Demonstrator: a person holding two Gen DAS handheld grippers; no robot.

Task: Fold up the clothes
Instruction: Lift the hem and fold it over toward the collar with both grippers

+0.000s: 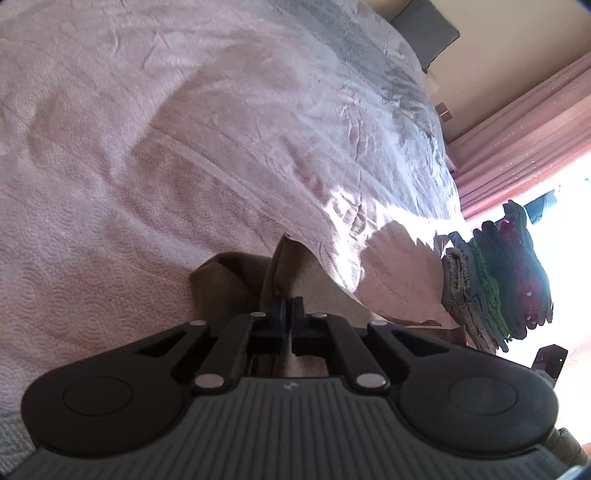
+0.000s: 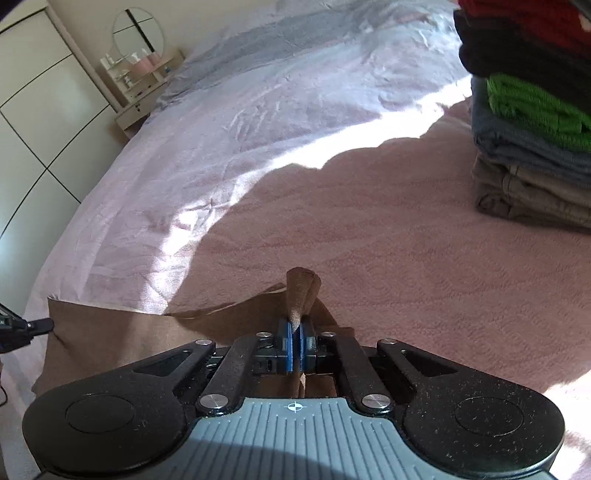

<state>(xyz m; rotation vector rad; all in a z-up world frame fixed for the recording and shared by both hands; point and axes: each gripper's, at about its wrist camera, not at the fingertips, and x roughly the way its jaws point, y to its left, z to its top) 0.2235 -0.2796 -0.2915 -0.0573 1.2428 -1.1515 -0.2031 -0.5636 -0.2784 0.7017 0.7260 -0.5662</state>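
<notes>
A bed filled both views, covered by a pink textured bedspread with a paler, creased sheet beyond it, partly in bright sunlight. On the bedspread stood a pile of folded clothes, with tan and grey pieces at the bottom, green above them, and dark and red on top; the left wrist view showed the same pile near pink curtains. A brown garment lay spread on the bedspread close to both cameras, well apart from the pile. The right hand-held gripper was pinched tight on a bunched fold of this garment, which stuck up between its blue pads. The left hand-held gripper was likewise clamped on an edge of the brown garment, its jaws drawn close together with cloth between them. A pale wardrobe and a small shelf with a round mirror stood beside the bed.
</notes>
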